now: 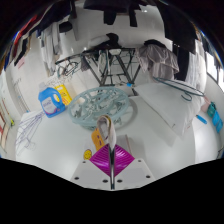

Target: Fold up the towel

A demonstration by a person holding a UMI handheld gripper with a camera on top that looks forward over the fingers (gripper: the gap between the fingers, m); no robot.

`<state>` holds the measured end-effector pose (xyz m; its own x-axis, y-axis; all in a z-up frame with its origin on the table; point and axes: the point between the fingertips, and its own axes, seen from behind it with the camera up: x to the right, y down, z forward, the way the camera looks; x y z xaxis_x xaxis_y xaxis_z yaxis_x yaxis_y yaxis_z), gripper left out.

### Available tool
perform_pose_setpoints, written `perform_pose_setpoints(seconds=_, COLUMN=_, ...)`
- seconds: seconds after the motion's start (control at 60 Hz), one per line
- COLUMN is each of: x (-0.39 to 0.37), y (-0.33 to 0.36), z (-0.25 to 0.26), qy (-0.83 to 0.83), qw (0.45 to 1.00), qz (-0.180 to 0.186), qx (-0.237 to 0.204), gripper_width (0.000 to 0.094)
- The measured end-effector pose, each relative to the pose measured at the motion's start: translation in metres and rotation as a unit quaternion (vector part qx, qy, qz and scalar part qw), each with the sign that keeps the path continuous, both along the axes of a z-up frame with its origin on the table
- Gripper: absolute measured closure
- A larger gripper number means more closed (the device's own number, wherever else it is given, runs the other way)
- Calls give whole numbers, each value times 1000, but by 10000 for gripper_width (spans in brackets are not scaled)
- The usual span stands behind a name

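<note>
Tool (111, 150) before round slatted object (100, 100)

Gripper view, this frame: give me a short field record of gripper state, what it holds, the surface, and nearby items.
gripper: gripper, magenta pads close together
held item: pale towel appears pinched between the fingers, rising just ahead of them
surface: white table
beyond the gripper: round light-coloured object with spokes
to one side: blue and yellow item, type unclear
fold progress: cannot tell
</note>
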<state>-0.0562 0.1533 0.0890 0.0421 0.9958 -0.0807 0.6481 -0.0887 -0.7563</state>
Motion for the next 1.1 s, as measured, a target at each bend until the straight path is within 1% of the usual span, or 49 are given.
perform_pose_setpoints(seconds=0.117, x=-1, y=31, z=-44, qy=-19, qw=999, qz=7, qx=49, gripper_width=908)
perform_pose_setpoints(seconds=0.2, x=0, y=43, z=-62, qy=-24, qw=995, qz=19, qx=91, gripper_width=903)
perform_pose_setpoints(seconds=0.25, x=1, y=47, z=-68, qy=-22, qw=993, qz=26, qx=112, gripper_width=855)
perform_pose_setpoints(seconds=0.267, x=2, y=47, z=-69, qy=-20, qw=993, qz=28, qx=115, gripper_width=812)
perform_pose_setpoints(seconds=0.283, x=2, y=46, z=-69, qy=-20, qw=993, qz=29, qx=116, gripper_width=736)
perform_pose_setpoints(seconds=0.317, x=5, y=49, z=-70, qy=-22, qw=992, qz=28, qx=122, gripper_width=504)
perform_pose_setpoints(seconds=0.35, x=9, y=53, z=-70, qy=-34, qw=991, qz=25, qx=127, gripper_width=159)
perform_pose_setpoints(seconds=0.367, x=11, y=52, z=-67, qy=-38, qw=991, qz=24, qx=128, gripper_width=72)
perform_pose_setpoints(seconds=0.4, x=17, y=51, z=-55, qy=-40, qw=991, qz=26, qx=124, gripper_width=151)
perform_pose_setpoints(seconds=0.417, x=20, y=49, z=-46, qy=-34, qw=992, qz=28, qx=121, gripper_width=151)
perform_pose_setpoints(seconds=0.467, x=34, y=48, z=-15, qy=-20, qw=993, qz=29, qx=111, gripper_width=74)
perform_pose_setpoints(seconds=0.483, x=41, y=48, z=-3, qy=-17, qw=994, qz=29, qx=108, gripper_width=71)
perform_pose_setpoints(seconds=0.517, x=56, y=49, z=23, qy=-10, qw=994, qz=26, qx=105, gripper_width=87)
perform_pose_setpoints(seconds=0.583, x=92, y=46, z=78, qy=-1, qw=995, qz=31, qx=100, gripper_width=88)
perform_pose_setpoints(seconds=0.65, x=131, y=49, z=130, qy=10, qw=995, qz=26, qx=100, gripper_width=84)
perform_pose_setpoints(seconds=0.717, x=172, y=54, z=171, qy=24, qw=994, qz=31, qx=106, gripper_width=89)
perform_pose_setpoints(seconds=0.783, x=201, y=61, z=206, qy=45, qw=993, qz=19, qx=108, gripper_width=88)
perform_pose_setpoints(seconds=0.9, x=245, y=75, z=232, qy=61, qw=992, qz=3, qx=113, gripper_width=84)
perform_pose_setpoints(seconds=0.983, x=266, y=80, z=231, qy=60, qw=994, qz=-5, qx=94, gripper_width=87)
perform_pose_setpoints(seconds=1.1, x=290, y=96, z=219, qy=51, qw=992, qz=-8, qx=117, gripper_width=89)
